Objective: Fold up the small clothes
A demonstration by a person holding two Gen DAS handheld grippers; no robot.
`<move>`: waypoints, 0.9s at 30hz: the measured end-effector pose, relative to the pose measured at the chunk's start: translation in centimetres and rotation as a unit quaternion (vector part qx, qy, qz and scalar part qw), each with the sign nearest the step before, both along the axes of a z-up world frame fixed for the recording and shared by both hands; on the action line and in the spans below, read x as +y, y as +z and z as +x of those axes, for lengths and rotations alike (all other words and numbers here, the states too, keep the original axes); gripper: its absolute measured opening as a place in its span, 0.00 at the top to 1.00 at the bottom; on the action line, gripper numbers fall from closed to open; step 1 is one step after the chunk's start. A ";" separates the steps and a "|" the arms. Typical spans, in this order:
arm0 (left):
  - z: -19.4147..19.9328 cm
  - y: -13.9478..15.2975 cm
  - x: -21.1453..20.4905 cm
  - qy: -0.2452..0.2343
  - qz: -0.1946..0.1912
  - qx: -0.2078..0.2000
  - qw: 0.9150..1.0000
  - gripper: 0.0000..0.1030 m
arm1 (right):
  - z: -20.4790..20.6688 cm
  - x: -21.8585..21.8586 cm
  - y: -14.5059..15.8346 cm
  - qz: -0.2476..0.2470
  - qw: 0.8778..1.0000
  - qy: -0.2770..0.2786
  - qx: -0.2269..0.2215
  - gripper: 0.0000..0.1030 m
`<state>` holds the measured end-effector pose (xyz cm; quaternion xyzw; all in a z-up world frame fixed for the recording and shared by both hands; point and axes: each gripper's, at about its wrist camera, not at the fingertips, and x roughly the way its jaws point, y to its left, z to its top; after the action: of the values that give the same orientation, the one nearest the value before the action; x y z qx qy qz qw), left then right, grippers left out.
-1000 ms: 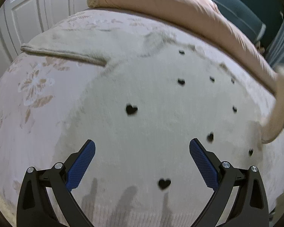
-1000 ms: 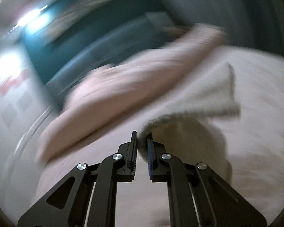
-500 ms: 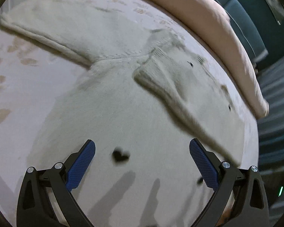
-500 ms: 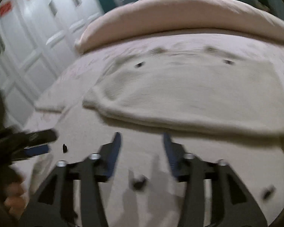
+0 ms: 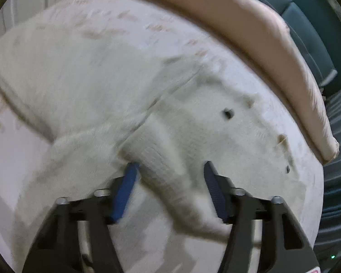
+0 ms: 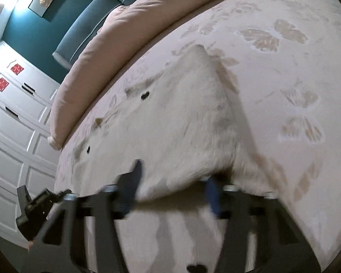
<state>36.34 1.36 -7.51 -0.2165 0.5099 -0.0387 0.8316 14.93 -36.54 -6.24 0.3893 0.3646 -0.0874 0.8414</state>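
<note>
Left wrist view: our left gripper (image 5: 170,188), jaws just closing, straddles the sweater (image 5: 84,86) cuff, seemingly ungripped; its sleeve runs diagonally across the jaws.

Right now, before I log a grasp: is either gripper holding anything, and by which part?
Cannot be told. Both pairs of jaws have just been closing: left gripper around the sweater's folded-in sleeve, right gripper around its folded side edge.
</note>
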 end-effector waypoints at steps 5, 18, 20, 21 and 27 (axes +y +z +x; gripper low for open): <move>0.5 0.0 -1.5 -0.020 0.025 -0.029 0.999 0.98 | -3.0 -2.2 3.5 -0.006 0.991 -0.057 -0.121 0.93; -1.4 -0.8 -1.3 -0.026 -0.048 -0.030 0.998 0.65 | -5.8 -2.6 2.2 -0.114 0.989 -0.083 0.038 0.88; -1.5 -1.4 -2.5 -0.039 -0.039 -0.015 0.998 0.65 | -6.1 -2.5 3.3 -0.133 0.986 -0.097 0.025 0.88; -1.5 -1.9 -3.0 -0.041 -0.027 -0.008 0.999 0.65 | -5.0 -2.3 3.9 -0.127 0.989 -0.080 0.014 0.88; -1.7 -2.7 -4.9 -0.059 0.041 -0.020 0.997 0.64 | 3.1 3.8 3.1 -0.176 0.979 0.096 0.028 0.84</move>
<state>34.60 -3.55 -10.24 -0.1514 0.5060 -0.0710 0.8462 17.99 -32.77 -3.10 0.1960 0.4027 -0.0799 0.8905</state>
